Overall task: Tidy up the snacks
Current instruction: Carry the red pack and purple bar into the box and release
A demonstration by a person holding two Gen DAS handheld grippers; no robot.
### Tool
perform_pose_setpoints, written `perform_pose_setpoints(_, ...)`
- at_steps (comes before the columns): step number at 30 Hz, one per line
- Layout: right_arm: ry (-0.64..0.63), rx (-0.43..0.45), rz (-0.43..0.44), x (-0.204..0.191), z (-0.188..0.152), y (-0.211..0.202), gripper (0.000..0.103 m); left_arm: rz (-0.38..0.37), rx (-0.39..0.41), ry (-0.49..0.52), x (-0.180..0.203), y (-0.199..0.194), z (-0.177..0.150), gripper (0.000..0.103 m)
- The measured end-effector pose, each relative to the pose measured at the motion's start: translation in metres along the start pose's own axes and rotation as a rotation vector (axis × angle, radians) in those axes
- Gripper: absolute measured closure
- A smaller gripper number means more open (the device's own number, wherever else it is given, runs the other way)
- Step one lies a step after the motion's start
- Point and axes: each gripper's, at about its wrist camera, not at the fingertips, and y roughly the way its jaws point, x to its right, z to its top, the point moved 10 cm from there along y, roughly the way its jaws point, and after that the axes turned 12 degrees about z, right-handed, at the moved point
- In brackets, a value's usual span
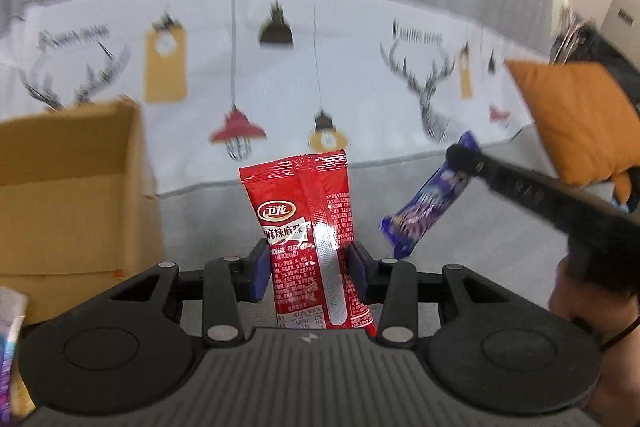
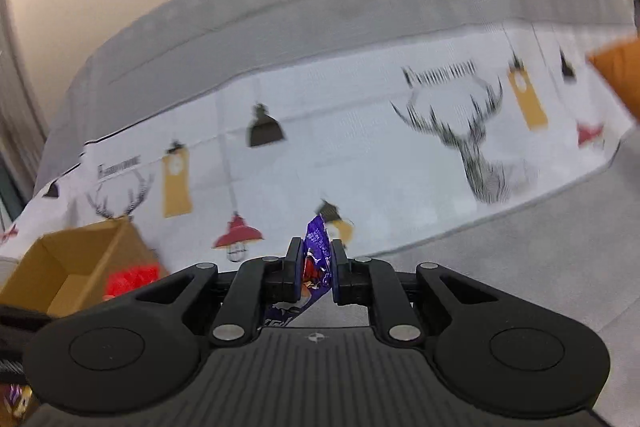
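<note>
Our left gripper [image 1: 308,269] is clamped on a red snack packet [image 1: 306,223], whose lower half sits between the 2 blue pads while the top stands upright above them. Our right gripper [image 2: 316,269] is pressed tight on a purple snack bar [image 2: 316,247], gripped near one end; in the left wrist view the bar [image 1: 428,199] hangs slanted below those fingertips.

We take the cardboard box [image 1: 68,187] as our landmark. The red packet is held in the air to the right of the box, near its open side but not over it. The purple bar is farther right, well apart from the box, beyond the red packet. Both snacks are off the grey sofa seat [image 1: 460,251].

We judge the task to be midway: 2 snacks are picked up and neither is in the box yet. The box interior we can see from the left looks bare, though most of it is hidden. Another wrapped snack [image 1: 12,339] lies at the left edge, below the box, so more sorting seems left. An orange cushion [image 1: 576,119] sits far to the right of the box.
</note>
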Motion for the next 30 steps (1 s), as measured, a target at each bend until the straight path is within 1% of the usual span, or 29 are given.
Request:
perform_pose_setpoints(3,-0.045,0.022,0.029,-0.040,0.007,-0.020,0.089,0.013,0.067,-0.016,-0.020,-0.044,0.008,0.058)
perform_pose_setpoints(4,-0.060,0.031,0.036,-0.055,0.009,-0.027,0.089,0.010,0.080,-0.036,-0.028,-0.058,0.010,0.058)
perform_pose_setpoints(6,-0.074,0.053,0.058,-0.082,0.014,-0.042,0.089,-0.043,0.092,-0.125,-0.048,-0.090,0.016,0.058)
perform_pose_setpoints(7,-0.079,0.065,0.072,-0.097,0.017,-0.049,0.089,-0.058,0.108,-0.155,-0.057,-0.105,0.019,0.058)
perform_pose_setpoints(8,-0.089,0.077,0.085,-0.112,0.020,-0.058,0.089,-0.046,0.141,-0.165,-0.067,-0.123,0.023,0.058)
perform_pose_setpoints(10,-0.111,0.101,0.116,-0.144,0.027,-0.073,0.089,0.000,0.239,-0.156,-0.087,-0.163,0.032,0.058)
perform_pose_setpoints(11,-0.109,0.113,0.144,-0.161,0.032,-0.082,0.089,0.009,0.272,-0.158,-0.094,-0.179,0.034,0.058)
perform_pose_setpoints(13,-0.066,0.133,0.222,-0.191,0.041,-0.097,0.089,0.015,0.340,-0.187,-0.112,-0.215,0.040,0.058)
perform_pose_setpoints(14,-0.079,0.142,0.246,-0.208,0.045,-0.105,0.089,-0.004,0.358,-0.208,-0.120,-0.228,0.040,0.058)
perform_pose_setpoints(16,-0.107,0.148,0.288,-0.238,0.053,-0.115,0.089,-0.065,0.371,-0.258,-0.135,-0.248,0.040,0.058)
perform_pose_setpoints(17,-0.113,0.146,0.320,-0.253,0.056,-0.118,0.089,-0.080,0.383,-0.284,-0.143,-0.255,0.040,0.058)
perform_pose_setpoints(18,-0.131,0.141,0.340,-0.267,0.058,-0.120,0.089,-0.075,0.402,-0.298,-0.152,-0.262,0.039,0.058)
perform_pose_setpoints(20,-0.189,0.132,0.339,-0.292,0.060,-0.122,0.089,-0.050,0.434,-0.312,-0.168,-0.269,0.036,0.058)
perform_pose_setpoints(24,-0.237,0.110,0.351,-0.323,0.059,-0.109,0.089,0.027,0.461,-0.318,-0.201,-0.264,0.026,0.058)
perform_pose_setpoints(27,-0.264,0.078,0.352,-0.339,0.050,-0.091,0.089,0.071,0.444,-0.323,-0.228,-0.245,0.016,0.058)
perform_pose_setpoints(30,-0.277,0.027,0.349,-0.351,0.033,-0.066,0.089,0.087,0.391,-0.337,-0.253,-0.214,0.003,0.060)
